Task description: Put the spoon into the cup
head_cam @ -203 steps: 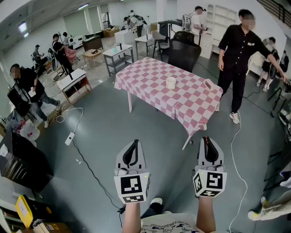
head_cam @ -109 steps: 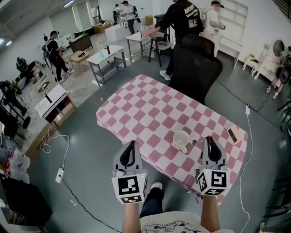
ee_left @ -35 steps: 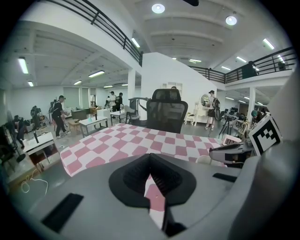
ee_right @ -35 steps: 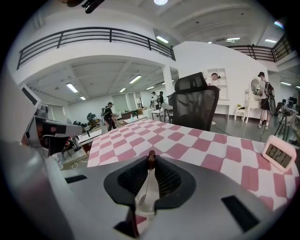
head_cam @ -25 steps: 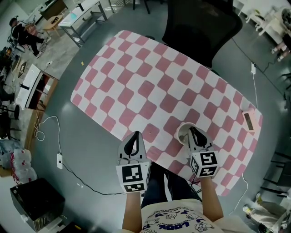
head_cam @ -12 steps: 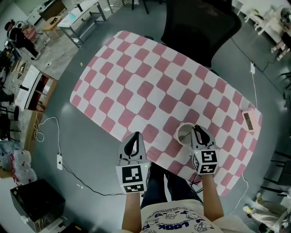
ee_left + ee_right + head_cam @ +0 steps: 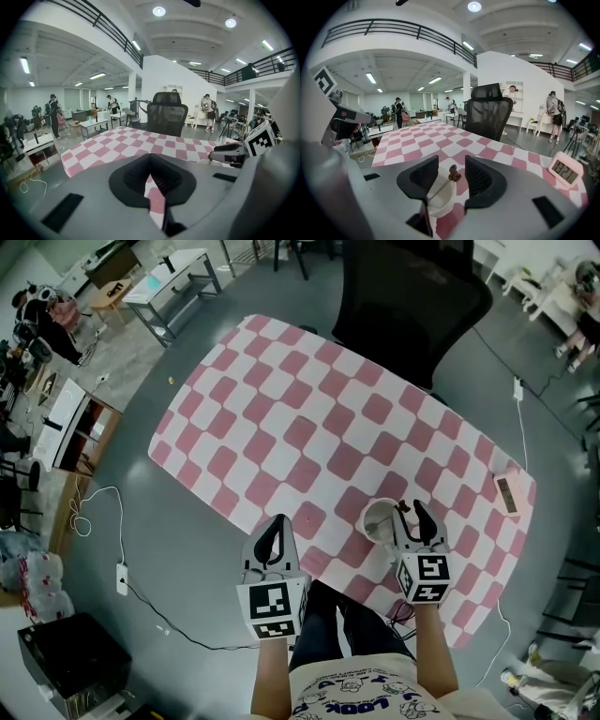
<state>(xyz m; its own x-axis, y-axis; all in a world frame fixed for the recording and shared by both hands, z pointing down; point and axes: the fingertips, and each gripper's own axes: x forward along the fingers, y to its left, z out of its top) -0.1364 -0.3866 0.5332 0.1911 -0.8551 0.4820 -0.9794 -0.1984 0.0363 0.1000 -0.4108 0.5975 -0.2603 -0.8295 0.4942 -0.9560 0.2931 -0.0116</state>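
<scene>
A white cup stands near the front edge of the pink checked table. The spoon leans inside the cup, its thin handle and dark ornate end sticking up over the rim. My right gripper hovers just right of the cup; its jaws have just been opening and now stand open. The spoon's end shows between them, touched by neither pad. My left gripper hangs shut over the table's front edge, left of the cup, holding nothing.
A black office chair is drawn up at the table's far side. A small digital clock sits on the right corner of the table. Other tables and people are at the far left, and cables trail on the floor.
The right gripper's jaws have spread apart and let go of the spoon, which now rests in the cup. The gripper has edged right of the cup. The left gripper has kept still.
</scene>
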